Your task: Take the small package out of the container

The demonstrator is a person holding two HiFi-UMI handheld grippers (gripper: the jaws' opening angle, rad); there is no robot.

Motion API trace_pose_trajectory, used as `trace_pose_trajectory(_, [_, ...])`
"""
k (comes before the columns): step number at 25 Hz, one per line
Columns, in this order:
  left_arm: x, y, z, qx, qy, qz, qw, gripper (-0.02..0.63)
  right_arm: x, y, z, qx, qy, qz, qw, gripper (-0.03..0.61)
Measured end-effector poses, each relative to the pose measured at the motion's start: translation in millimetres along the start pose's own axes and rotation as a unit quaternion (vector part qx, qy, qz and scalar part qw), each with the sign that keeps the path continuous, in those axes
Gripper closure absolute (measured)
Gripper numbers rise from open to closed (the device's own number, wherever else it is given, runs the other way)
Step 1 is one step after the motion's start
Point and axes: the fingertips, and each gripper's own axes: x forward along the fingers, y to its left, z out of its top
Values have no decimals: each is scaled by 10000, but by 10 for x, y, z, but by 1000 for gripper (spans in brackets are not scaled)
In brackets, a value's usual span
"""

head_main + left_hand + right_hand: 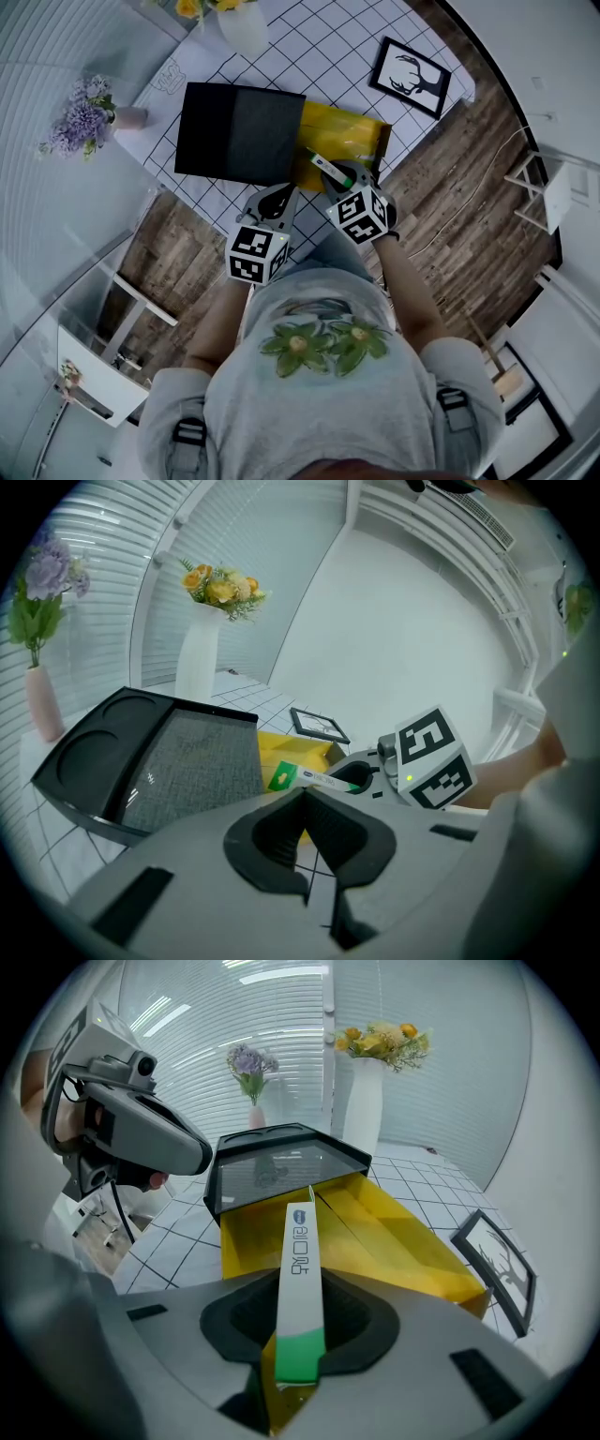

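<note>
Over the yellow container (pixel 394 1241), right fingers (pixel 361 1321) pinch small package (pixel 300 1279); left fingers (pixel 354 841) pressed together.

Place: seemed a home room | Signs: checked table (pixel 347 47) carried white flower vase (pixel 242 26) at far edge, framed picture (pixel 410 77) near right corner | Around: window blinds (pixel 234 1016) and wooden floor (pixel 450 206) were visible
</note>
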Motion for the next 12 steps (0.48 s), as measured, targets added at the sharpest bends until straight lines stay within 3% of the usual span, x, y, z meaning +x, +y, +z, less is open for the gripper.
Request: trace_pose_trajectory(12, [-103, -30, 13, 77, -103, 106, 9999, 607, -98, -4, 68, -95, -143, -82, 9998, 491])
